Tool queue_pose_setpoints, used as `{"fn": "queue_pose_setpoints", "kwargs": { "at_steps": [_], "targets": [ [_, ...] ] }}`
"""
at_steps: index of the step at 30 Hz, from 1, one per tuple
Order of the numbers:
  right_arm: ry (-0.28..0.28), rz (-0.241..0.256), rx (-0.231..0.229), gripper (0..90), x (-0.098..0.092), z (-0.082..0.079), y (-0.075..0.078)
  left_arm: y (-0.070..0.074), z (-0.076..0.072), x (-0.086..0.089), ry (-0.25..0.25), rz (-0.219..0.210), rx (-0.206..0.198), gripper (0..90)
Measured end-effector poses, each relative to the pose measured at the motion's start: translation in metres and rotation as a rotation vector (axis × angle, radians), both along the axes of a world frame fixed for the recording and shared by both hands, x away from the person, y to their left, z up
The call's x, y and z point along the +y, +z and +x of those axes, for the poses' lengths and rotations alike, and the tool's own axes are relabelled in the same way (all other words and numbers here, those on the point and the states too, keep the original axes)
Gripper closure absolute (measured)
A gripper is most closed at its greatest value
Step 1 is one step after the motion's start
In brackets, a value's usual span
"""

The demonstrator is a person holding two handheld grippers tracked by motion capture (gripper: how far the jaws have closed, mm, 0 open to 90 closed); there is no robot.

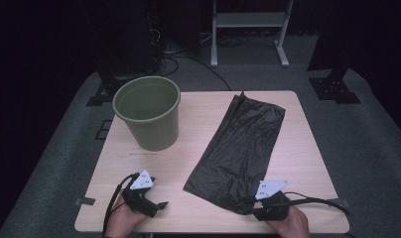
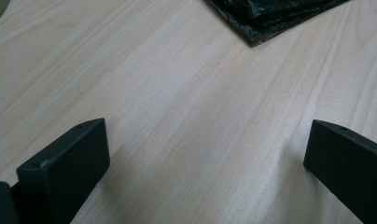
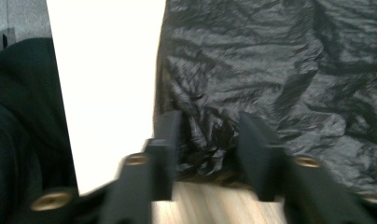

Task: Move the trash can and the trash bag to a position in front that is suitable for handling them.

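Worktop (image 1: 154, 163) of pale wood carries everything. At its near edge the left tool (image 1: 161, 204) rests with jaws wide, holding nothing; the right tool (image 1: 249, 200) has jaws partly closed around the near edge of the black bag (image 1: 243, 144), bunched between them in the right gripper view. Farther left stands a green bin (image 1: 148, 112).

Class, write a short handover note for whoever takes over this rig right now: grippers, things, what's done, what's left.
Left gripper: open, resting on the light wooden table, holding nothing.
Right gripper: open, jaws astride the near edge of the crinkled black plastic bin bag, not yet pinched.
Bag lies flat, unopened. Round green plastic bin stands upright at the far left, unlined.
Left, probably: grip, open and fit the bag.
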State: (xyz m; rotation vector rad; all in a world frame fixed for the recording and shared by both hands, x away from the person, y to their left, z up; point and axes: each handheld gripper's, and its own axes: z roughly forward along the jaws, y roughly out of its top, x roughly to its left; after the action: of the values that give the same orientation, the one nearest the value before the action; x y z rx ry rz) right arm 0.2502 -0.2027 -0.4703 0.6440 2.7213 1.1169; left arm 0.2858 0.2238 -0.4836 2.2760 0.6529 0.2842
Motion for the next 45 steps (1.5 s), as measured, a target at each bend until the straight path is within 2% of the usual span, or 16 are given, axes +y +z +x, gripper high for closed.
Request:
{"fn": "queue_pose_setpoints", "kwargs": {
  "at_steps": [1,4,6,8,10,13,15,19,26,27,28,29,30,34,39,45],
  "targets": [
    [0.0,0.0,0.0,72.4,0.0,0.0,0.0,0.0,0.0,0.0,0.0,0.0,0.0,0.0],
    [0.006,-0.006,-0.011,85.5,-0.002,0.0,0.002,0.0,0.0,0.0,0.0,0.0,0.0,0.0],
    [0.002,-0.014,-0.017,88.1,-0.005,0.002,0.004,0.0,0.0,0.0,0.0,0.0,0.0,0.0],
    [-0.008,-0.029,-0.023,88.5,-0.007,0.004,0.005,0.0,0.0,0.0,0.0,0.0,0.0,0.0],
    [-0.033,0.004,-0.008,88.7,-0.019,0.01,0.006,0.0,0.0,0.0,0.0,0.0,0.0,0.0],
    [-0.053,0.016,-0.005,88.7,-0.029,0.013,0.007,0.0,0.0,0.0,0.0,0.0,0.0,0.0],
    [-0.087,0.039,0.006,88.7,-0.047,0.016,0.009,0.0,0.0,0.0,0.0,0.0,0.0,0.0],
    [-0.121,0.044,0.012,87.8,-0.064,0.018,0.01,0.0,0.0,0.0,0.0,0.0,-0.001,0.0],
    [-0.216,0.013,0.014,83.5,-0.1,0.015,0.009,0.0,0.0,0.0,0.002,0.0,-0.001,0.0],
    [-0.234,0.022,0.011,78.2,-0.106,0.013,0.011,0.0,0.0,0.0,0.002,-0.001,-0.001,0.0],
    [-0.234,0.022,0.011,78.2,-0.106,0.013,0.011,0.0,0.0,0.0,0.002,0.0,-0.001,0.0],
    [-0.245,0.036,0.003,69.1,-0.108,0.012,0.016,0.0,0.0,0.0,0.002,0.0,-0.001,0.0],
    [-0.245,0.036,0.003,69.1,-0.108,0.012,0.016,0.0,0.0,0.0,0.002,0.0,-0.001,0.0],
    [-0.256,0.053,-0.026,56.6,-0.103,0.011,0.025,0.0,0.0,0.0,0.003,0.0,-0.001,0.0],
    [-0.246,0.06,-0.041,45.5,-0.088,0.018,0.033,0.0,0.0,0.0,0.004,-0.001,-0.001,0.0],
    [-0.248,0.06,-0.053,30.7,-0.063,0.038,0.044,0.0,0.0,0.0,0.005,-0.001,-0.001,0.0]
  ]
}}
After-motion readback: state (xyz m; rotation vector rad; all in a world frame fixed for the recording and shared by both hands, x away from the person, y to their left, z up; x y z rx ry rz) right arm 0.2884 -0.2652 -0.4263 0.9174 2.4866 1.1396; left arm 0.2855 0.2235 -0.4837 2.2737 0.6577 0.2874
